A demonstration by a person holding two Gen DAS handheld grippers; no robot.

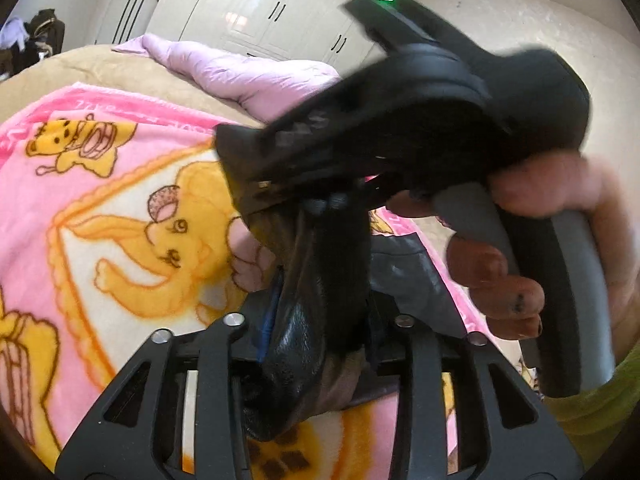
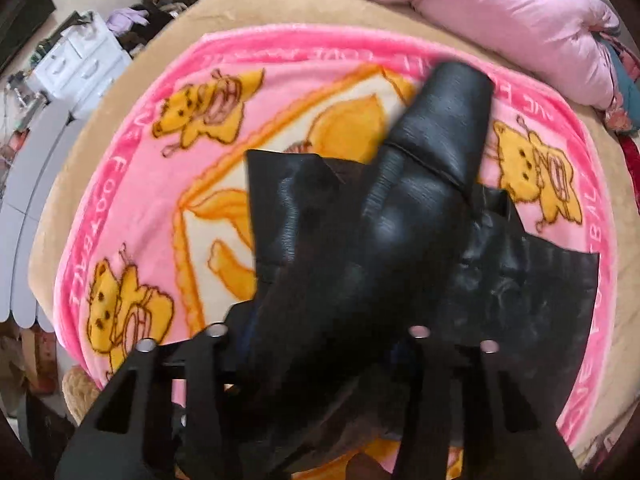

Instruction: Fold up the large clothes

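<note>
Both grippers clamped the black leather jacket (image 2: 400,240) above the pink cartoon blanket (image 2: 160,208): left gripper (image 1: 316,344) narrowly parted on a fold, right gripper (image 2: 320,344) likewise on the sleeve.

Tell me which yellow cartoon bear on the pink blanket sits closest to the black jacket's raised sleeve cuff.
The bear at the right, just beside the sleeve cuff of the black jacket. The two bears at the left lie well clear.

- My left gripper (image 1: 316,344) is low and angled a bit down, jaws clamped on a bunched fold of black leather.
- My right gripper (image 2: 320,344) is tipped steeply down, black leather bunched between its jaws.
- My right hand (image 1: 532,248) is wrapped round its grey handle.
</note>
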